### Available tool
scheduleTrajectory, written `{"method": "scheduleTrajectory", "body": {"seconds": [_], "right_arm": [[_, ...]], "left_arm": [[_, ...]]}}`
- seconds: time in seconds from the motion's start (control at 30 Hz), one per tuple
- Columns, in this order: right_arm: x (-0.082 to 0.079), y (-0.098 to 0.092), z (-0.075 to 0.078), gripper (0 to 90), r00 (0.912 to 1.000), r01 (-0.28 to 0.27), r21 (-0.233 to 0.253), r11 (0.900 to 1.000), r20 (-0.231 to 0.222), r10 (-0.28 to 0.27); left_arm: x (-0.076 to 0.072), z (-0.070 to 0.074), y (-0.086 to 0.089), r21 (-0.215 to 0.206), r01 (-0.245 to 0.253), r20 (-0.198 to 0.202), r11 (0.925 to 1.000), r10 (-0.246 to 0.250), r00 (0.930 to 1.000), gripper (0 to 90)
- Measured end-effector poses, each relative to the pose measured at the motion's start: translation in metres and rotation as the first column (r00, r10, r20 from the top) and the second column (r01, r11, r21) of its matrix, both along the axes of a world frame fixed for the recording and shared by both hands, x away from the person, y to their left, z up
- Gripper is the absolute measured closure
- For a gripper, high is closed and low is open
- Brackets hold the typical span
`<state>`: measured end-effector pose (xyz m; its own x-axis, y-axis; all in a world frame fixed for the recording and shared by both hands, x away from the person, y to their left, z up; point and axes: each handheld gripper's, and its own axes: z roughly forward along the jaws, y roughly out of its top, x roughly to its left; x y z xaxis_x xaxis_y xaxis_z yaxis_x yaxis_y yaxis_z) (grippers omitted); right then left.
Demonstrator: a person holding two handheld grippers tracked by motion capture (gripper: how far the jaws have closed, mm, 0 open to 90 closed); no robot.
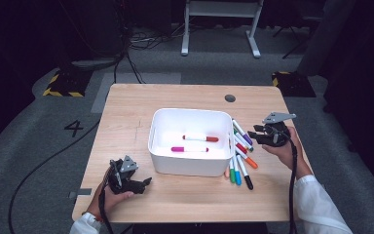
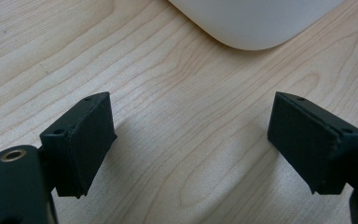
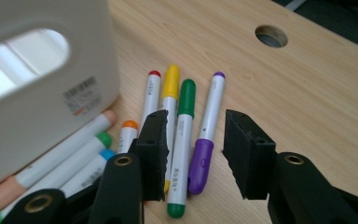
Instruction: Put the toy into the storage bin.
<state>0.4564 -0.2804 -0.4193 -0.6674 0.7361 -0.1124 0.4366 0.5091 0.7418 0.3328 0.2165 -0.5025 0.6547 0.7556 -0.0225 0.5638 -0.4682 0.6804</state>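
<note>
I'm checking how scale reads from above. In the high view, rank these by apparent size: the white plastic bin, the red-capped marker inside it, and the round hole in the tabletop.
1. White plastic bin, by far the largest.
2. Red-capped marker lying inside the bin.
3. Round hole in the wooden tabletop, smallest; it sits farther from the camera, which shrinks it somewhat.

quick count of what's on the counter

one white plastic bin (image 1: 187, 163), two markers inside it (red-capped (image 1: 200, 139), magenta (image 1: 189, 149)), a pile of coloured markers (image 1: 240, 151) beside it, hard to count.

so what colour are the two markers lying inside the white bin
One red-capped marker and one magenta marker, seen best in the high view.
</note>
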Motion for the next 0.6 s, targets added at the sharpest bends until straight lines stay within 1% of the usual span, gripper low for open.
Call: {"method": "scheduleTrajectory", "body": {"seconds": [0.1, 0.13, 0.2, 0.27, 0.33, 0.53, 0.6], "right_arm": [[0.010, 0.001, -0.013, 60.3, 0.9995, 0.027, -0.021, 0.999, -0.018, -0.028], [0.013, 0.001, -0.017, 60.3, 0.9990, 0.033, -0.015, 0.999, -0.031, -0.034], [0.019, 0.001, -0.025, 60.5, 0.9981, 0.042, -0.018, 0.999, -0.044, -0.043], [0.024, 0.001, -0.033, 60.5, 0.9959, 0.056, -0.013, 0.998, -0.070, -0.057], [0.027, 0.003, -0.040, 60.9, 0.9941, 0.069, -0.034, 0.997, -0.082, -0.072], [0.035, 0.001, -0.054, 61.5, 0.9885, 0.098, -0.050, 0.994, -0.111, -0.103], [0.036, 0.000, -0.057, 62.2, 0.9876, 0.104, -0.060, 0.993, -0.112, -0.110]], "left_arm": [[0.000, 0.000, 0.000, -0.005, 0.006, -0.003, 1.0000, -0.006, 1.0000, 14.8], [0.000, 0.000, 0.000, -0.006, 0.006, -0.004, 1.0000, -0.006, 1.0000, 14.9], [0.000, 0.000, 0.000, -0.006, 0.006, -0.003, 1.0000, -0.006, 1.0000, 14.9], [0.000, 0.000, 0.000, -0.006, 0.007, -0.003, 1.0000, -0.007, 1.0000, 14.9], [0.000, 0.000, 0.000, -0.004, 0.007, 0.000, 1.0000, -0.007, 1.0000, 14.9], [0.000, 0.000, 0.000, -0.004, 0.011, 0.000, 0.9999, -0.011, 0.9999, 15.0], [0.000, 0.000, 0.000, -0.004, 0.011, 0.001, 0.9999, -0.011, 0.9999, 15.0]]}}
